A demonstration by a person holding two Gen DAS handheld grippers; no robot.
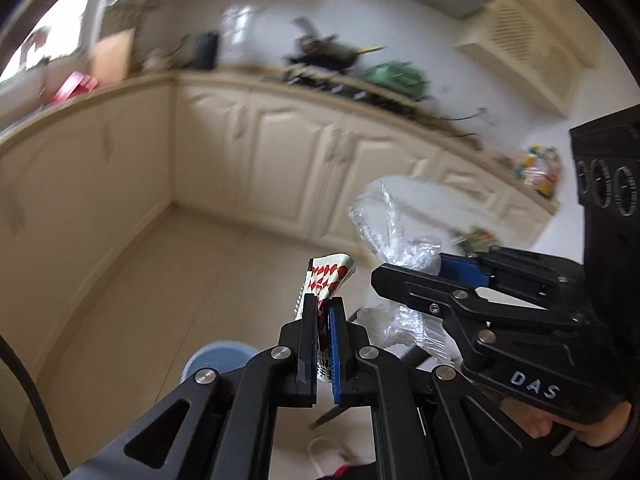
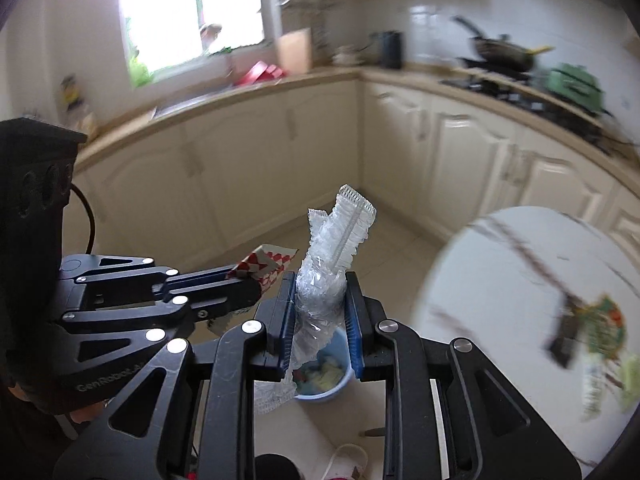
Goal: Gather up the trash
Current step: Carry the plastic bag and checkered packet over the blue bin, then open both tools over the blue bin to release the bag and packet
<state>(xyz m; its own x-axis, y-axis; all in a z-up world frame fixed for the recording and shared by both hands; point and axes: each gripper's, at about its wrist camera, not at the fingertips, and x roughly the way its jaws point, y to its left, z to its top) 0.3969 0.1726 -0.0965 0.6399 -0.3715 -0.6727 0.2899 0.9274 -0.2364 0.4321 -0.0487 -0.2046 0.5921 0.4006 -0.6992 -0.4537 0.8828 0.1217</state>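
Left gripper (image 1: 323,308) clamps a red-and-white wrapper (image 1: 326,276); right gripper (image 2: 320,300) pinches crumpled clear plastic (image 2: 336,248). Both trash pieces are carried side by side, evidently for the blue bin (image 2: 340,376) on the floor below. Round counter (image 2: 500,280) flanks right; path appears unobstructed.

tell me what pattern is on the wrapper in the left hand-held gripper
Red diamond shapes on white, on the wrapper; it shows best in the left wrist view.
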